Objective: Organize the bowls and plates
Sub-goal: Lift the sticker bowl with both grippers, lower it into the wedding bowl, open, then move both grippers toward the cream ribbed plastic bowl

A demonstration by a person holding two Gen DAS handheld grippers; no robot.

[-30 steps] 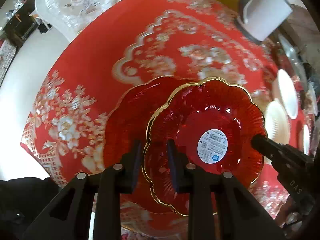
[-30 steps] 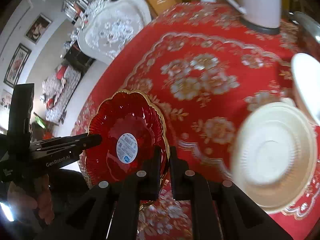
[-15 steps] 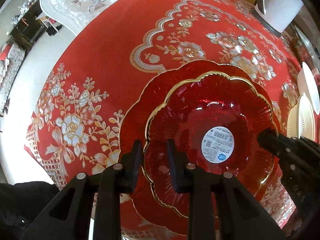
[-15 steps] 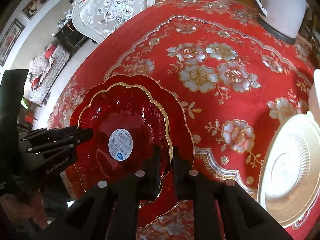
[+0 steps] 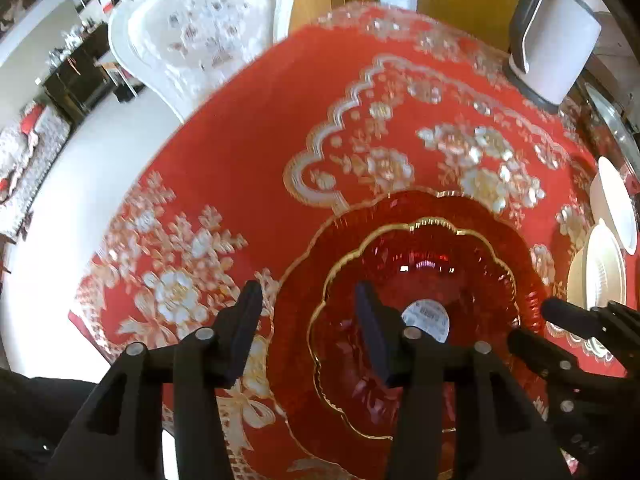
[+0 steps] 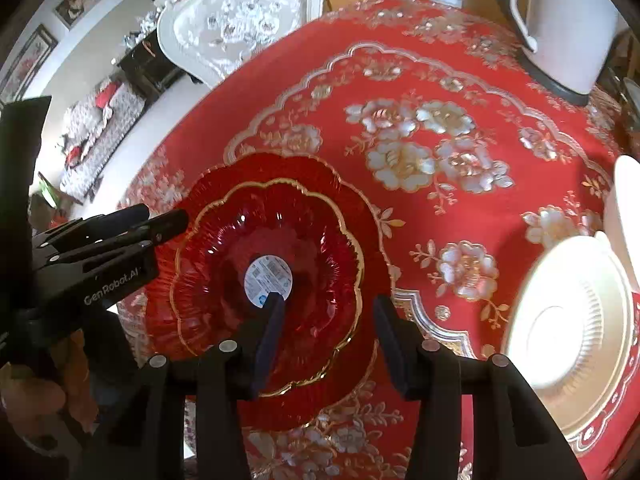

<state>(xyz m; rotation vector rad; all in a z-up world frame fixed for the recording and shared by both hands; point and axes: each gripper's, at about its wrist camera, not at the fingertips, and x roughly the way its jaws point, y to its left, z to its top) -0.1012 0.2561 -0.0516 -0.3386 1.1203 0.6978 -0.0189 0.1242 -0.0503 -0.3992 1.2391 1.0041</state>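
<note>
A small red scalloped bowl with a gold rim and a white sticker sits nested in a larger red plate on the red floral table. The left gripper and the right gripper both hold their fingers wide apart over the bowl's edges, gripping nothing. White dishes lie well apart to the right.

— What covers the surface?

— A red tablecloth with gold and white flower patterns, filling most of the frame.

— What lies on it?

— At lower centre, a large scalloped red glass plate with a gold rim. At lower right, a cream ribbed round plate. At upper right, a white jug with a dark base.
</note>
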